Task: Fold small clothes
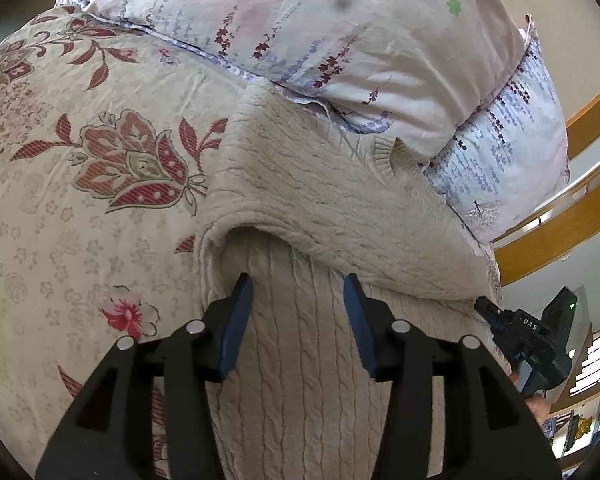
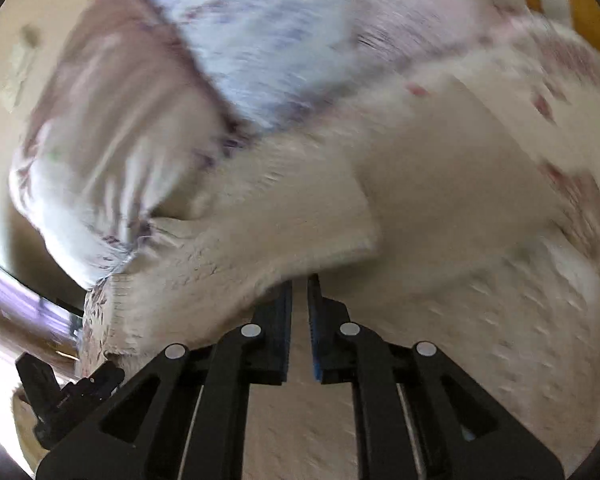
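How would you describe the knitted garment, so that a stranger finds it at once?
On the flowered bedspread, below the lilac-print pillow, lies a cream sweater, partly folded over itself. Only it has cable-knit ribs; its neighbours are smooth printed cloth.

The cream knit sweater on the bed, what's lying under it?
The cream knit sweater lies on a floral bedspread, its far edge against a folded quilt. Whatever sits beneath its doubled-over layers is covered.
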The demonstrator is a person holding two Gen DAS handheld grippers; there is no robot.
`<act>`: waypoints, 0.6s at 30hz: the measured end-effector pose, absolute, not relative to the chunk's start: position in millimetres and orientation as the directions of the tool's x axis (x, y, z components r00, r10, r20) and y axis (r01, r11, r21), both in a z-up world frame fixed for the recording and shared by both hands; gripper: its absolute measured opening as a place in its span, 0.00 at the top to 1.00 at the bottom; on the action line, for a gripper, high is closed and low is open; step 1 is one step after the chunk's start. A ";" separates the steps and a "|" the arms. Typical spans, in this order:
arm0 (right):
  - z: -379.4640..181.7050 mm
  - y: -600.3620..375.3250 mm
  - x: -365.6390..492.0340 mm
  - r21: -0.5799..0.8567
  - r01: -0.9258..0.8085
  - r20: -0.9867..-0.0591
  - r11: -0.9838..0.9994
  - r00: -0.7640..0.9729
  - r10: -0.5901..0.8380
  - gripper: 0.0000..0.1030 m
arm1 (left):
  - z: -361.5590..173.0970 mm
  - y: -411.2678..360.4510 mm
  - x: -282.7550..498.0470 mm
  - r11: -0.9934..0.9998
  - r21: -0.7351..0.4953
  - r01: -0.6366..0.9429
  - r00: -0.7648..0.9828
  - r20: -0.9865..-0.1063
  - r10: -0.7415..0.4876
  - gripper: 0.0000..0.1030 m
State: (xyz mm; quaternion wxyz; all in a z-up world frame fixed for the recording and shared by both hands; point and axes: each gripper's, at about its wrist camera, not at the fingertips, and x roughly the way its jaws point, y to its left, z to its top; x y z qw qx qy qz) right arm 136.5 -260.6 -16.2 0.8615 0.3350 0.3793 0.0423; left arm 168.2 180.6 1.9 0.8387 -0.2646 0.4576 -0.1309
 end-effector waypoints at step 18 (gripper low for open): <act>-16.2 -271.4 159.6 0.632 0.117 -0.569 0.766 0.741 0.357 0.92 | 4.4 172.6 162.5 0.846 -0.533 0.013 0.536 -0.711 -0.456 0.42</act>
